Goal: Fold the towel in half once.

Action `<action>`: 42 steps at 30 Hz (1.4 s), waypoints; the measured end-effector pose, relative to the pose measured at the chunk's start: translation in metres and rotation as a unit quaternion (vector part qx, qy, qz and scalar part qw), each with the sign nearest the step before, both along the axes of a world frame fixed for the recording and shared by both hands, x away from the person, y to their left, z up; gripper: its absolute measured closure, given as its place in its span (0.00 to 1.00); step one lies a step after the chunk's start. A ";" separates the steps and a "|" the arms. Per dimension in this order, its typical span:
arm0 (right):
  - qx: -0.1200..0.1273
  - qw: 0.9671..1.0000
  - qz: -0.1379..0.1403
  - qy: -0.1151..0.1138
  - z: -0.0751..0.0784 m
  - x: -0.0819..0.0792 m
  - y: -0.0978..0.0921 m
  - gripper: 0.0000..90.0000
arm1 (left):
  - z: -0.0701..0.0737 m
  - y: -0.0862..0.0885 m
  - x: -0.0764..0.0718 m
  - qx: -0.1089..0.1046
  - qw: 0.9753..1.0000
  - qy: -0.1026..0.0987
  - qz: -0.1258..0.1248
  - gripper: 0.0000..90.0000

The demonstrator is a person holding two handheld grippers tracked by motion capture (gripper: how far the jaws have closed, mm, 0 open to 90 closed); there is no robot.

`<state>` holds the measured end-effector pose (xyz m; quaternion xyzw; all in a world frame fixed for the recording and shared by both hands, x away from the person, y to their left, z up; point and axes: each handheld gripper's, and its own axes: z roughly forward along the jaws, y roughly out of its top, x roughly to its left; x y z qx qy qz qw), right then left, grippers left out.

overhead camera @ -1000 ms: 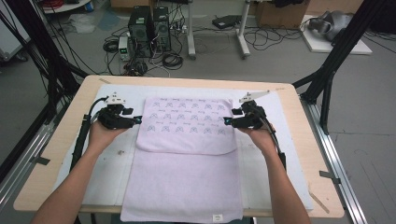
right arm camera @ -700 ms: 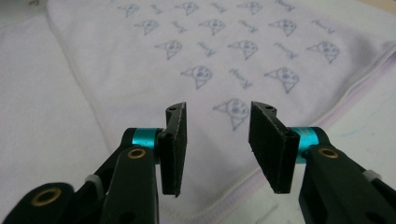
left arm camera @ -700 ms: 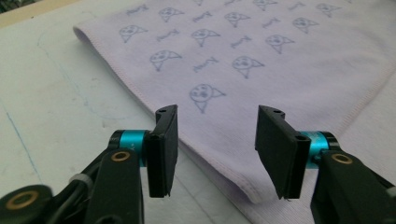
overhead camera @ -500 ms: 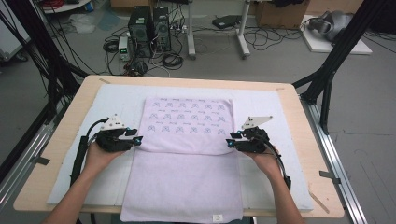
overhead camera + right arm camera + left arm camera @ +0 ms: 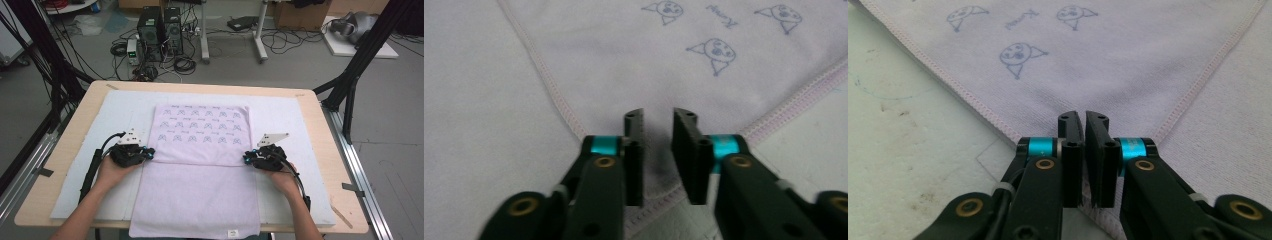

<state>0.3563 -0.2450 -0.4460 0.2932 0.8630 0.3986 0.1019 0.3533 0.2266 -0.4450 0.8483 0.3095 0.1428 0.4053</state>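
A lavender towel (image 5: 200, 135) lies on the white mat, its far part folded toward me so a flap printed with small blue faces (image 5: 1018, 52) rests on the plain lower half. My left gripper (image 5: 149, 154) sits at the flap's left corner. In the left gripper view its jaws (image 5: 1084, 117) are pressed together on that corner's hem. My right gripper (image 5: 247, 159) is at the flap's right corner. In the right gripper view its jaws (image 5: 658, 116) stand apart, with the corner of the towel (image 5: 649, 60) lying flat below the gap.
The white mat (image 5: 125, 105) covers most of the wooden table (image 5: 65, 150). The towel's near edge, with a small label (image 5: 232, 233), hangs at the table's front. Black frame poles (image 5: 350, 75) rise at both sides. Computer towers (image 5: 160, 25) and cables sit on the floor beyond.
Both hands have come toward me with the towel's far edge, laying the patterned flap over the plain half. The fold's edge now lies at mid-towel.
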 end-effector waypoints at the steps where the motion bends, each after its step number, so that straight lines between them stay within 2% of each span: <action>1: 0.002 1.000 0.000 0.002 0.000 0.000 -0.001 0.94 | 0.000 0.001 0.000 -0.003 1.000 0.003 -0.001 0.96; 4: -0.001 1.000 0.005 -0.006 0.002 -0.001 0.000 0.97 | 0.002 0.005 0.000 -0.016 1.000 0.008 0.000 0.98; 8: 0.018 1.000 0.005 -0.007 0.007 -0.002 -0.004 0.98 | 0.010 0.008 -0.004 -0.031 1.000 -0.005 0.004 1.00; 11: 0.030 0.999 0.007 -0.018 0.014 -0.004 -0.007 0.98 | 0.015 0.010 -0.007 -0.035 0.999 -0.012 0.004 1.00; 14: 0.028 0.999 0.010 -0.022 0.020 -0.007 -0.008 0.98 | 0.017 0.011 -0.009 -0.033 0.999 -0.014 -0.006 1.00; 15: 0.026 0.999 0.012 -0.025 0.021 -0.007 -0.008 0.98 | 0.016 0.010 -0.009 -0.032 0.999 -0.014 -0.007 0.98; 17: 0.015 1.000 0.011 -0.018 0.019 -0.007 -0.008 0.98 | 0.014 0.008 -0.007 -0.033 0.999 -0.007 -0.010 0.83; 18: 0.005 1.000 0.011 -0.013 0.016 -0.007 -0.007 0.97 | 0.013 0.006 -0.006 -0.026 1.000 -0.009 -0.008 0.76; 20: -0.001 1.000 0.010 -0.001 0.011 -0.004 -0.006 0.76 | 0.009 0.002 -0.004 -0.026 1.000 0.001 -0.013 0.66; 22: 0.006 1.000 0.016 0.024 0.007 -0.002 -0.006 0.65 | 0.004 -0.003 -0.002 -0.018 1.000 0.010 -0.016 0.63; 24: 0.000 0.999 0.018 0.028 0.004 -0.002 -0.004 0.63 | 0.000 -0.006 0.000 -0.001 1.000 0.011 -0.016 0.66; 25: -0.002 1.000 0.019 0.021 0.003 -0.002 -0.003 0.63 | 0.000 -0.007 0.000 0.000 1.000 0.007 -0.016 0.69; 30: -0.017 1.000 0.007 0.007 0.003 -0.002 -0.002 0.84 | 0.001 -0.010 0.000 0.012 1.000 0.001 -0.013 0.94; 34: -0.018 1.000 0.007 0.003 0.005 -0.003 -0.002 0.96 | 0.003 -0.006 0.001 -0.003 1.000 0.006 -0.011 0.97; 42: 0.015 1.000 0.003 -0.011 0.020 -0.005 -0.008 0.97 | 0.017 0.004 -0.002 -0.038 0.999 -0.004 0.000 0.97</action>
